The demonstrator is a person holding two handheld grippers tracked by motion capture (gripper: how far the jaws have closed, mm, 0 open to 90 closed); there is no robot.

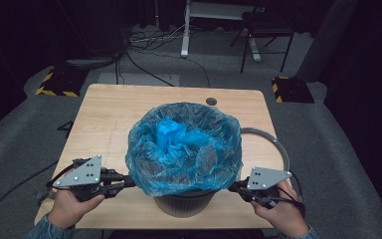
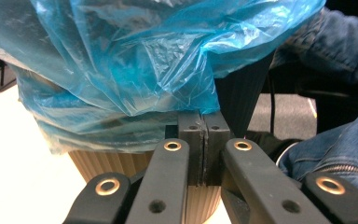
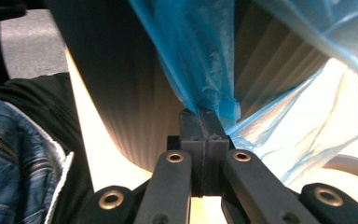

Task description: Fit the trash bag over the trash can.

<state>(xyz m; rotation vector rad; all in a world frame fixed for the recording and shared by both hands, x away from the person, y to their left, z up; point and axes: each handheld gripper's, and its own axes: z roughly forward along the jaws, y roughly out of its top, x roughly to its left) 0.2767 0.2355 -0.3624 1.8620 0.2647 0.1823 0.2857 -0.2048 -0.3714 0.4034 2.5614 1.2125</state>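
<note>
Left gripper (image 1: 129, 180) and right gripper (image 1: 233, 186) each pinch hem of blue bag (image 1: 184, 144), stretching it down over bin (image 1: 184, 203) rim so liner stays put

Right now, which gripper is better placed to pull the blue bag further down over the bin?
Probably neither: the left gripper and the right gripper are each shut on the blue bag hem at opposite sides of the bin, so pulling together seems best.

Table lit from above, room dark.
Frame edges black in the high view; soft glare on the blue bag (image 1: 184, 144); gripper views slightly soft close up.
</note>
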